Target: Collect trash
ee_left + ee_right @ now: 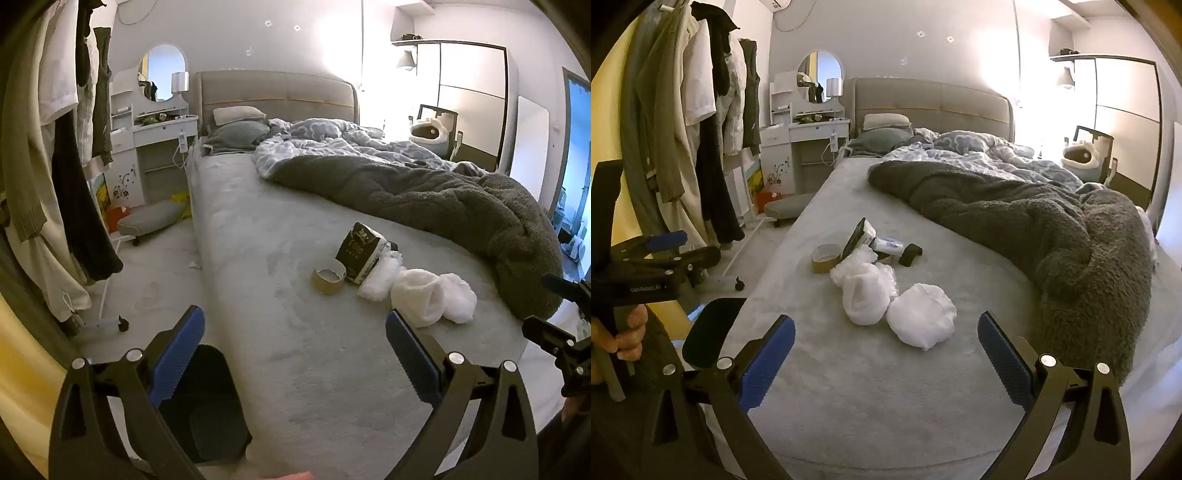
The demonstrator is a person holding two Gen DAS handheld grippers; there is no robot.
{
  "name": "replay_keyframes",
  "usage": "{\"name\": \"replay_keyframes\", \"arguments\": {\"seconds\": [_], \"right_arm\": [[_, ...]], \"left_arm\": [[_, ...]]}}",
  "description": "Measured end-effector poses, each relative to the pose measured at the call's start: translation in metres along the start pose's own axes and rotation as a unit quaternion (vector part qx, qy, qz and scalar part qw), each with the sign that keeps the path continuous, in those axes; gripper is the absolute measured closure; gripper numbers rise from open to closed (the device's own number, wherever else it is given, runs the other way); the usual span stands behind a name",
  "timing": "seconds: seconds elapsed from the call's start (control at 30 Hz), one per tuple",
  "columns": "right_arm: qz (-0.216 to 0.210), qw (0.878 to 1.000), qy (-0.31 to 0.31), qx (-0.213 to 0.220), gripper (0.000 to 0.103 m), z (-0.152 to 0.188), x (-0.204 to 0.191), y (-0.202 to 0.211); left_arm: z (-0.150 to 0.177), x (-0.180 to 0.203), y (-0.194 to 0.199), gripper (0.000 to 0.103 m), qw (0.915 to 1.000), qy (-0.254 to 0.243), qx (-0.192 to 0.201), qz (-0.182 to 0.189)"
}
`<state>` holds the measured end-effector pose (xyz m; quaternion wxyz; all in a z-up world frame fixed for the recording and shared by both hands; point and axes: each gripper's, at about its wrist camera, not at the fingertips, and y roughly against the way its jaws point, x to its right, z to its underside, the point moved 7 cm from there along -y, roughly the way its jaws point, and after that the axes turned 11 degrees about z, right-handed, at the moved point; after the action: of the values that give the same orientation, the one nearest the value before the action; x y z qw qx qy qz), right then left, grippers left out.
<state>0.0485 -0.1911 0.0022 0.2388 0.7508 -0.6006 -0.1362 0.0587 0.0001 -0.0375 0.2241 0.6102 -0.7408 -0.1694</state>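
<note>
I read both claws as spread wide and empty: the left gripper [294, 328] hangs over the bed's [258, 229] left edge with the black bin [207, 406] directly below on the floor, and the right gripper [886, 332] sits over bare sheet near the foot edge. The trash lies mid-bed in one cluster: tape roll [823, 257], black packet [857, 236] and white wads [921, 319], the nearest wad just ahead of my right claw. The grey blanket [1052, 236] borders the cluster's right side, leaving open sheet between it and the left edge.
</note>
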Motion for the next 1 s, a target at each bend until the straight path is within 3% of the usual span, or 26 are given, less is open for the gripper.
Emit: {"name": "replay_keyframes", "arguments": {"seconds": [1.0], "right_arm": [[0.000, 1.000, -0.001, -0.002, 0.003, -0.0014, 0.0052, -0.0003]], "left_arm": [[0.0052, 0.0013, -0.0010, 0.003, 1.0000, -0.002, -0.004, 0.001]]}}
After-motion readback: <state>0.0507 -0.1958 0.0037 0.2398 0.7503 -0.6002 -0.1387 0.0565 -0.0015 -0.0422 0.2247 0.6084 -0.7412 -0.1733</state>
